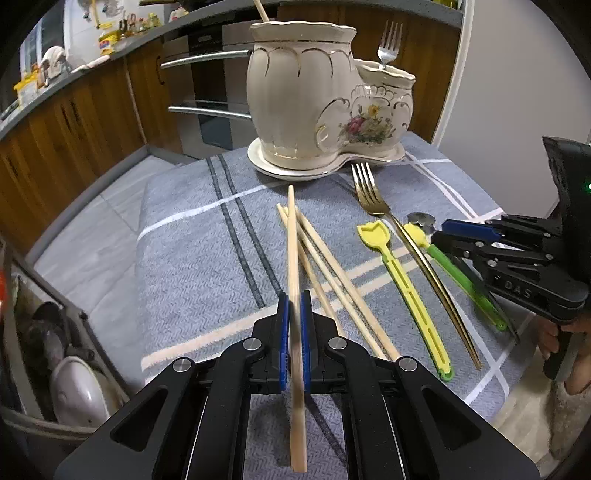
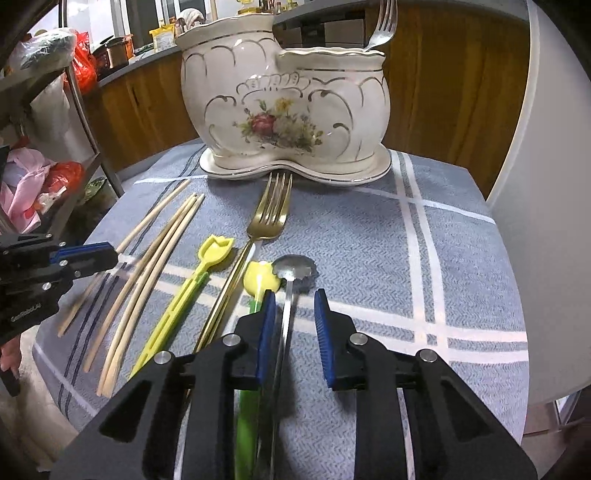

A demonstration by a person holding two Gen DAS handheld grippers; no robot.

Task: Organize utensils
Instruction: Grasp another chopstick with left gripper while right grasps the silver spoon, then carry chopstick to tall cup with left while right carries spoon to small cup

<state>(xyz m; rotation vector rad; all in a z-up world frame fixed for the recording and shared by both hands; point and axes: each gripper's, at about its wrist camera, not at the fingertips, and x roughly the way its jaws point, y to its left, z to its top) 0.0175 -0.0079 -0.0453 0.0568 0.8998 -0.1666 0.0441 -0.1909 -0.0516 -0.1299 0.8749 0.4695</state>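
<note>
My left gripper (image 1: 294, 325) is shut on a wooden chopstick (image 1: 292, 236) that points toward the cream ceramic holder (image 1: 295, 103). Several more chopsticks (image 1: 332, 273) lie crossed on the cloth beneath it. The holder's tall pot has one stick in it and its low pot (image 2: 332, 92) has a silver fork (image 2: 382, 26). My right gripper (image 2: 294, 295) stands open low over the cloth, straddling the handle of a silver spoon (image 2: 295, 267), which runs close to the left pad. Beside the spoon lie a gold fork (image 2: 271, 210) and two yellow tulip-shaped utensils (image 2: 207, 258).
A blue-grey checked cloth (image 2: 424, 258) covers the small table. Wooden cabinets and an oven (image 1: 207, 88) stand behind it. A metal rack with bags (image 2: 44, 147) is at the left, and a white panel (image 2: 546, 147) at the right. A basin with dishes (image 1: 74, 387) sits below the table's left edge.
</note>
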